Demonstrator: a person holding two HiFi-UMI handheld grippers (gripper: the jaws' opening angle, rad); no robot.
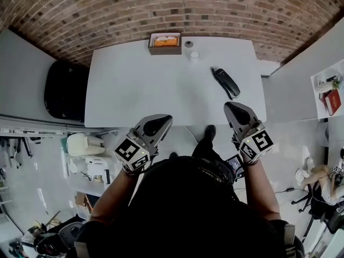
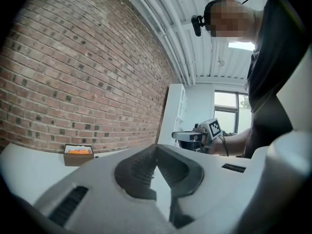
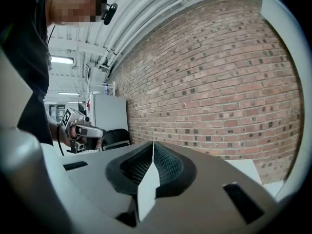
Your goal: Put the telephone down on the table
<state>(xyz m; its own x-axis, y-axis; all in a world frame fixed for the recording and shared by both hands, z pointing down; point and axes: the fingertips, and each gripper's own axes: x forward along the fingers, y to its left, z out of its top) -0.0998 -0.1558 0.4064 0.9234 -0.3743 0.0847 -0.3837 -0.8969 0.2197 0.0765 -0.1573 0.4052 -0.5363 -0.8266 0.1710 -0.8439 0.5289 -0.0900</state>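
Now the black telephone handset (image 1: 224,82) is lying flat on the white table (image 1: 134,90), on the table's right half, a little in from its right edge and angled across it. Nothing is touching it.

Both grippers are hovering off the table, just past its near edge and well apart from the handset. The right gripper (image 1: 234,110) is sitting at the table's near right corner with its jaws pressed together and nothing between them; the right gripper view is showing the ribbed pads (image 3: 168,165) meeting at the tips. The left gripper (image 1: 161,122) is hanging by the middle of the table's near edge, also closed and empty, its pads (image 2: 139,169) touching at the tips in the left gripper view. Each gripper is pointing roughly level towards the table's far side.

At the middle of the table's far edge a small brown box (image 1: 165,43) is holding something orange, and two small round objects (image 1: 192,49) are resting on the table just to the right of that box; what they are is too small to tell. A black chair (image 1: 64,90) is standing beside the table's left edge, and a brick wall (image 1: 161,7) is rising beyond the table's far edge.
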